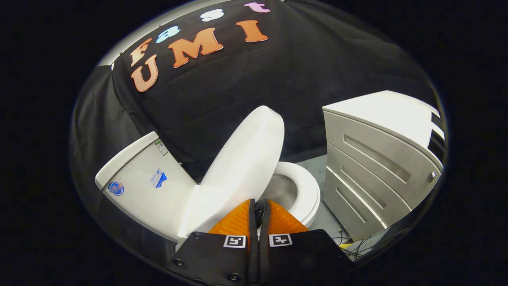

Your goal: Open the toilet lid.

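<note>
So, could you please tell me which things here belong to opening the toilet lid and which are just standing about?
Job:
- toilet lid, raised partway
- toilet seat
- gripper, fingers together beside the lid

Standing about:
- cistern
- white drawer cabinet
- cables on the floor

The camera rides the claw (259,206), close above the half-raised glossy white toilet lid (242,163), facing the booth wall.

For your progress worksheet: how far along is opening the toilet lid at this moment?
Done: the lid is raised well off the seat, leaving the bowl exposed. In hand: the gripper, fingers nearly closed with nothing visibly gripped, sits against the lid's lower edge. Left: the lid looks tilted, not yet resting against the tank.
</note>
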Demonstrator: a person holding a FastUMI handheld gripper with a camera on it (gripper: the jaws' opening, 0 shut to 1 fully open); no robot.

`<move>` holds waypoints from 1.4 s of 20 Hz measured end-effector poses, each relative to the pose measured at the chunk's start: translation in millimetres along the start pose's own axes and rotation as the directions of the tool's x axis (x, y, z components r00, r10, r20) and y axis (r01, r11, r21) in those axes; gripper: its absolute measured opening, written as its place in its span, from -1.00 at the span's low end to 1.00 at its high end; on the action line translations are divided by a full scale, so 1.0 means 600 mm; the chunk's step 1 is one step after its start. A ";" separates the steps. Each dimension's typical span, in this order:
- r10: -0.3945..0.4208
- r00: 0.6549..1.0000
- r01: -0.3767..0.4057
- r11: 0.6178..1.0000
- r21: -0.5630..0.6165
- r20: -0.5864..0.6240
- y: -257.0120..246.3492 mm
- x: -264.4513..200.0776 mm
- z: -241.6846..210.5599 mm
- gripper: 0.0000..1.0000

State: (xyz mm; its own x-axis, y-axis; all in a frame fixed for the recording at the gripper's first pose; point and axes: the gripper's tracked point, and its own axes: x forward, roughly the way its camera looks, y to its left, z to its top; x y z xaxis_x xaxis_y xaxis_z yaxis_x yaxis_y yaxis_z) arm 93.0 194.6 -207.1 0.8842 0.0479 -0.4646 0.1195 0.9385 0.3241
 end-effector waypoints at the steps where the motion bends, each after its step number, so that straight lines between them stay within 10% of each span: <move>1: 0.001 1.000 -0.001 1.000 -0.007 0.004 0.014 -0.006 0.009 -0.85; 6: 0.003 0.998 0.013 0.971 -0.239 0.067 0.090 -0.029 0.048 -0.85; 28: 0.000 0.977 0.130 0.794 -0.594 0.215 0.319 -0.082 0.076 -0.84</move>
State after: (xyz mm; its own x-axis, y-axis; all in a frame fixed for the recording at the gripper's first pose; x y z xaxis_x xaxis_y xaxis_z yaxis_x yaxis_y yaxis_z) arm 93.1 356.3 -84.8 0.9606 -0.0263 -0.2767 -0.0583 0.9543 -0.2931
